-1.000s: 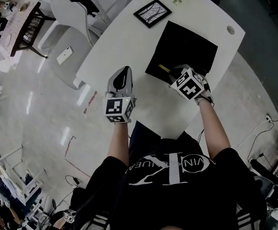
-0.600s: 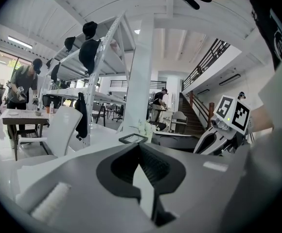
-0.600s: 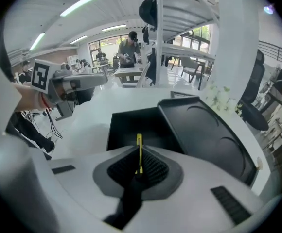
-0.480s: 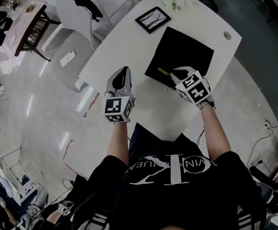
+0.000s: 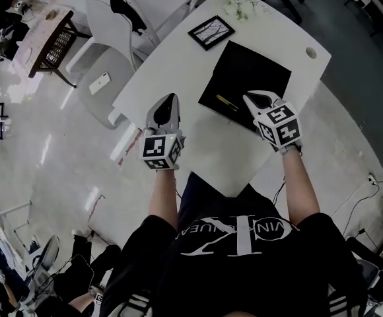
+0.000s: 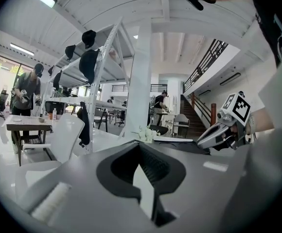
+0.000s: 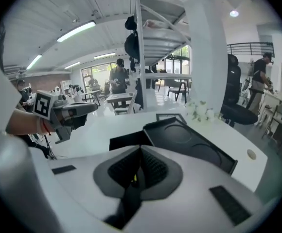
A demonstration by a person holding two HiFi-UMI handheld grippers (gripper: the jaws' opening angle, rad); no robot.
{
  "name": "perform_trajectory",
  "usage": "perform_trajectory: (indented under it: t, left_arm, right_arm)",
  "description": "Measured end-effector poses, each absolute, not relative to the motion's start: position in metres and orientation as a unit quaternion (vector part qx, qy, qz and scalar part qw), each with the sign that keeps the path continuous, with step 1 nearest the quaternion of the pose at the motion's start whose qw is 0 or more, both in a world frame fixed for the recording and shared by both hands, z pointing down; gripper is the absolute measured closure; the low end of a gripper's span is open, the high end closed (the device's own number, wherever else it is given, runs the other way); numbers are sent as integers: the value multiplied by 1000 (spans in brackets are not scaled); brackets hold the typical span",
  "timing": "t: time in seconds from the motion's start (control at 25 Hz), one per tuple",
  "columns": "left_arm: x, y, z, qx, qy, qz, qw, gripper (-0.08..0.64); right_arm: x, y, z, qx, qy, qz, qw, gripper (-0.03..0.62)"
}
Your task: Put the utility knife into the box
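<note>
From the head view, the utility knife (image 5: 226, 102) lies as a thin yellow bar on the floor of the open black box (image 5: 254, 68). It sits near the box's near left edge and is clear of both tools. The box lies flat on the white table (image 5: 178, 65), with a picture frame (image 5: 209, 32) and a bunch of pale flowers (image 5: 241, 5) beyond it.

The right gripper (image 5: 248, 98) hangs over the near part of the box. Its tip is just beside the knife but not touching it. Its own view shows what the head view cannot: the jaws are closed together with nothing clamped between them. A speck of yellow shows low in the slit, and I cannot tell from that view alone what it is. That view also shows two round hollows in the box floor.

The left gripper (image 5: 171, 98) is over bare table near the table's front edge, well apart from the box. In its own view the jaws are pressed together and empty, with only pale table showing through the narrow gap under the tips.

Both forearms reach forward from the person's body. The left one points straight ahead with its marker cube towards the person. The right one is turned inward to the left, towards the knife.
</note>
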State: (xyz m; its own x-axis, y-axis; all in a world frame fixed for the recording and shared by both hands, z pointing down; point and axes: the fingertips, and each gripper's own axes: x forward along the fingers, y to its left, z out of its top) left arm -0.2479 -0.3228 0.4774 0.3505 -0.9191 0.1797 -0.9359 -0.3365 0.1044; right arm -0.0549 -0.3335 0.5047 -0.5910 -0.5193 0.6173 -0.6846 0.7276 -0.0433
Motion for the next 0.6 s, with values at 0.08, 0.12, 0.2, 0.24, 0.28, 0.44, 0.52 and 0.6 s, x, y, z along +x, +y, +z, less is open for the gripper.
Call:
perform_trajectory:
  t: [0.08,0.12,0.2,0.24,0.28,0.44,0.52,0.6]
  left_arm:
    - [-246,-320,473,817,-568,41,91,555]
    - [-245,-318,470,817,-568,40,90,555]
    - [-244,-316,464,817,-569,37,87,555]
    - [-244,-315,462,817,-569,36,85,555]
    - [-243,-314,459,817,-570,35,83,555]
    - [-242,-308,447,816,-573,29,75,555]
    - [-242,-305,440,816,-573,26,71,555]
    - [-240,-301,435,816,-573,22,69,555]
  right_arm:
    - [-49,-334,496,353,-884,138,276,577]
    - [-47,-333,491,357,-885,136,265,577]
    - [-42,-333,482,364,-888,131,247,577]
    - [-40,-333,478,367,-889,128,240,577]
    - [-38,-333,474,371,-890,125,234,577]
    - [-33,-329,457,380,-894,115,209,577]
    - [-30,-327,448,383,-896,107,196,577]
    - [-27,-324,439,387,-898,100,183,577]
